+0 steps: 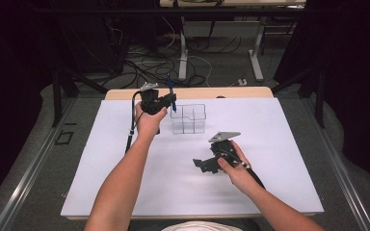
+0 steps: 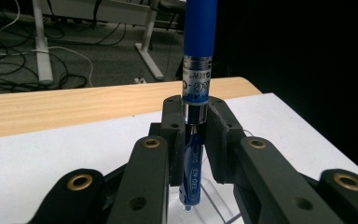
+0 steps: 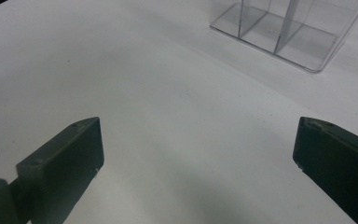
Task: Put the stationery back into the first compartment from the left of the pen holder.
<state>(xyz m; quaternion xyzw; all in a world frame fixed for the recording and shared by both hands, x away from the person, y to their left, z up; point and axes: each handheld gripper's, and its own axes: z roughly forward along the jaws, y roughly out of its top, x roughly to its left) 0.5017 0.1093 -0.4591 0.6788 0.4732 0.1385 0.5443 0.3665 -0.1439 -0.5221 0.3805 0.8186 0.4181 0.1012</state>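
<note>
The left gripper (image 2: 196, 126) jaws clamp an upright blue pen (image 2: 198, 56) above the clear organizer (image 1: 188, 118); the right gripper (image 3: 198, 158) jaws stand apart.

Left arm: bare forearm comes in from 6 o'clock in the high view and runs up toward 12 o'clock, slightly tilted to 1 o'clock, wrist straight.
Left hand (image 1: 149, 121): wrapped around the grip from below, raised above the bench.
Left tongs (image 1: 169, 101): pointing toward 3 o'clock in the high view; jaws drawn close together, clamped on a blue pen (image 2: 196, 93) held upright between the tips.
Right arm: bare forearm enters from 5 o'clock and angles toward 11 o'clock.
Right hand (image 1: 236, 168): closed around the grip, low over the bench.
Right tongs (image 1: 203, 164): pointing toward 9 o'clock; jaws spread wide apart with nothing between them.
</note>
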